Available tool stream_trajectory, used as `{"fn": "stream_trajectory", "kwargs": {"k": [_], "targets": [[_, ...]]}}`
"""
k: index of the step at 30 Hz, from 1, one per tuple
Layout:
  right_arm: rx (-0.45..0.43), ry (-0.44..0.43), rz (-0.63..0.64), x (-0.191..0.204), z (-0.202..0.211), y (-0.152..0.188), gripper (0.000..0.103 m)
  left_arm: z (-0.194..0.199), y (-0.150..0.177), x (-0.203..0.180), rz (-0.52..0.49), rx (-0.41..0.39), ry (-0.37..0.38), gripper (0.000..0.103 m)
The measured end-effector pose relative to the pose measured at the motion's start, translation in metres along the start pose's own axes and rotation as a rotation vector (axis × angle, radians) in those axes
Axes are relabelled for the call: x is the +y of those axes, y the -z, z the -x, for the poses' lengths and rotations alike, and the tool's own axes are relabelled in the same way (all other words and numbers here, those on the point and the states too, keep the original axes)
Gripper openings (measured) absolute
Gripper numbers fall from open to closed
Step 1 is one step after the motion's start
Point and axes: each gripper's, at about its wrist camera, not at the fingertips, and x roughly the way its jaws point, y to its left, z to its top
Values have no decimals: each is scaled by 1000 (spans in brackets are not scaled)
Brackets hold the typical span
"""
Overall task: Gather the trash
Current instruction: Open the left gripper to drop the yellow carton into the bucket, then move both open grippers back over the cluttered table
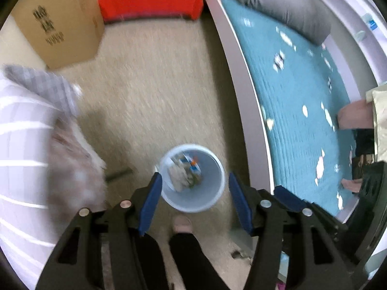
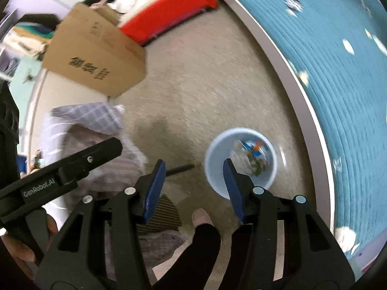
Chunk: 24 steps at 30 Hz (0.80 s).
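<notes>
Blue-padded jaws of left gripper (image 1: 193,198) spread apart, nothing between the pads; bin (image 1: 192,177) seen through the gap, on the floor (image 1: 157,84) well below, not touched. Right gripper (image 2: 194,188) likewise parted and empty, right pad overlapping the bin's (image 2: 239,159) near rim in view only, apart from it in depth. Trash (image 1: 186,171) lying inside bin: crumpled paper and coloured wrappers, heaped toward far wall. Thin dark stick (image 2: 181,169) on floor just beside bin, left of it, possibly trash not yet collected; too blurred to confirm.

Risks noted:
- Foot (image 2: 202,217) close to bin's near side; a careless step likely to tip it and spill contents
- Both views smeared; any reach made at such speed liable to miss or knock the rim
- Cloth pile (image 2: 96,130) near the stick; low jaws could snag fabric instead
- Grippers close together; collision possible if both descend on one item
</notes>
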Motion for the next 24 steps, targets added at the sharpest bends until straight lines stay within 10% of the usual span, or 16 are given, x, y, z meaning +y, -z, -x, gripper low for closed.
{"fn": "stream_trajectory", "kwargs": {"k": [10,24], "targets": [[-47,-126,371,171,12,-8,51,135,7,118,161,-225,-161,62],[152,-321,696,366,-79,58,62,209,88,284,458,-284,-414,62]]}}
